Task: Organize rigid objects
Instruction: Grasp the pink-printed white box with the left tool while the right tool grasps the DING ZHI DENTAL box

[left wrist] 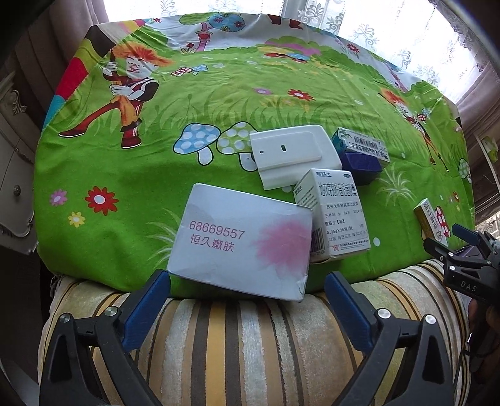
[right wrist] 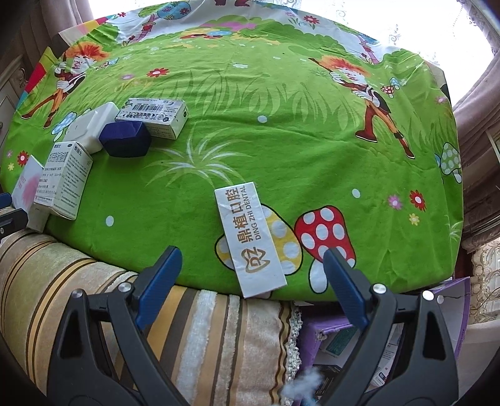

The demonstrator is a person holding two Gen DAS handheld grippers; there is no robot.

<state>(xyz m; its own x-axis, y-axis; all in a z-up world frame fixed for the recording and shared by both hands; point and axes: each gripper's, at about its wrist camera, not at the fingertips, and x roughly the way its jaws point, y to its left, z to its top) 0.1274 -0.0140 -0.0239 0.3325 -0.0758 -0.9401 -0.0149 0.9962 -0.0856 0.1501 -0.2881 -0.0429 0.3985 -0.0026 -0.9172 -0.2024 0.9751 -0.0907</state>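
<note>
Surface: table (left wrist: 131, 175) under green cartoon cloth, lace curtains behind.
Unsorted: pink-print box (left wrist: 240, 242), medicine carton (left wrist: 336, 215), white plastic piece (left wrist: 295, 154), navy box (right wrist: 125, 139), barcode box (right wrist: 153, 117), dental box (right wrist: 250, 237), all loose.
Purple bin (right wrist: 453, 299): below the near edge, already holding some cartons.
Left hand-held gripper (left wrist: 247, 282): wide apart, empty, at pink-print box.
Right hand-held gripper (right wrist: 251, 264): wide apart, empty, straddling dental box.
Progress: early, most remaining.

A bright green cartoon-printed cloth (left wrist: 218, 103) with mushrooms, flowers and orange-haired figures covers the table, a striped plush cushion (left wrist: 250, 337) lies along its near edge, and lace curtains (left wrist: 390, 28) hang bright at the window behind.
</note>
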